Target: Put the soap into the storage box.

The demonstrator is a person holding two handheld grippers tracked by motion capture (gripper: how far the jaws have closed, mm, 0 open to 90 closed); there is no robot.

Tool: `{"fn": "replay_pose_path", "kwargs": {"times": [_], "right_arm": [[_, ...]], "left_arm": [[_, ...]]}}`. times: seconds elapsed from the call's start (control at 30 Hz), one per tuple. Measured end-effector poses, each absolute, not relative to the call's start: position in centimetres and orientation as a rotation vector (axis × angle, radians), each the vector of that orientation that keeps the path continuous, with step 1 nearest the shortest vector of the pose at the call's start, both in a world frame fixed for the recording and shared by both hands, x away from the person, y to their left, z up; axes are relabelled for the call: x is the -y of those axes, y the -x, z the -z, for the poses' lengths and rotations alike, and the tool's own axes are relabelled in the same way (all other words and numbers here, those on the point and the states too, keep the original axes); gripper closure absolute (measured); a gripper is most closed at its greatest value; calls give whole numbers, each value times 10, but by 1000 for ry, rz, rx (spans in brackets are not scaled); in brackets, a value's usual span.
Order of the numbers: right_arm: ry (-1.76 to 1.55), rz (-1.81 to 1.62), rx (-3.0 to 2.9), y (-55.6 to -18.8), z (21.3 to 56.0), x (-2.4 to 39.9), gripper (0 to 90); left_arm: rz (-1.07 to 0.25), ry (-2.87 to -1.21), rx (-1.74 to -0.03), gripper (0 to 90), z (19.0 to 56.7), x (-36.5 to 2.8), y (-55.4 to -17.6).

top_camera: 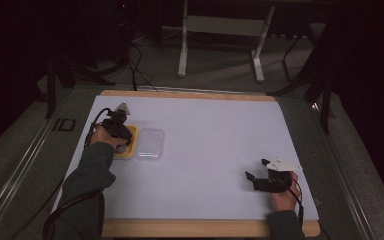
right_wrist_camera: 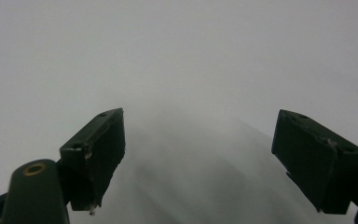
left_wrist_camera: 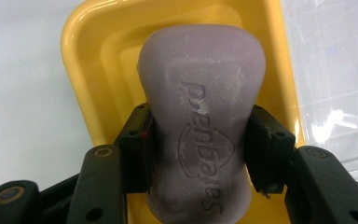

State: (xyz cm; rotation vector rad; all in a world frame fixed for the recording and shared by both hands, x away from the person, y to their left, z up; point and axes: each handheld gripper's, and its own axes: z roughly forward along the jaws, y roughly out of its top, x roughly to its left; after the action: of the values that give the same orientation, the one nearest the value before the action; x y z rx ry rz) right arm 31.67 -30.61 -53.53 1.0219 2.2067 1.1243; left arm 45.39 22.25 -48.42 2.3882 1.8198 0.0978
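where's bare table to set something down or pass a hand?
Free: the table between the lid and the right gripper, plus the far strip. Crowded: the left, where the left gripper clamps soap over the yellow dish, lid alongside.

A white metal stand [top_camera: 220, 35] rests beyond the table [top_camera: 205, 227].

The room is dim and murky, its edges falling into black beyond the pale table [top_camera: 205, 150]. Up close, the soap [left_wrist_camera: 200, 130] is sharp, with white glare on the clear lid [left_wrist_camera: 335, 93]. The right gripper view is hazy, softly shadowed between its jaws.
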Motion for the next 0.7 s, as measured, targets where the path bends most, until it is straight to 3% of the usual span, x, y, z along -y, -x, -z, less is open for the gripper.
{"fn": "replay_pose_path", "kwargs": {"times": [0.7], "right_arm": [[-1021,-1123,-2206,-317,535,306,169]], "left_arm": [[-99,-2363,-1836,495,487,-219,-455]]}}
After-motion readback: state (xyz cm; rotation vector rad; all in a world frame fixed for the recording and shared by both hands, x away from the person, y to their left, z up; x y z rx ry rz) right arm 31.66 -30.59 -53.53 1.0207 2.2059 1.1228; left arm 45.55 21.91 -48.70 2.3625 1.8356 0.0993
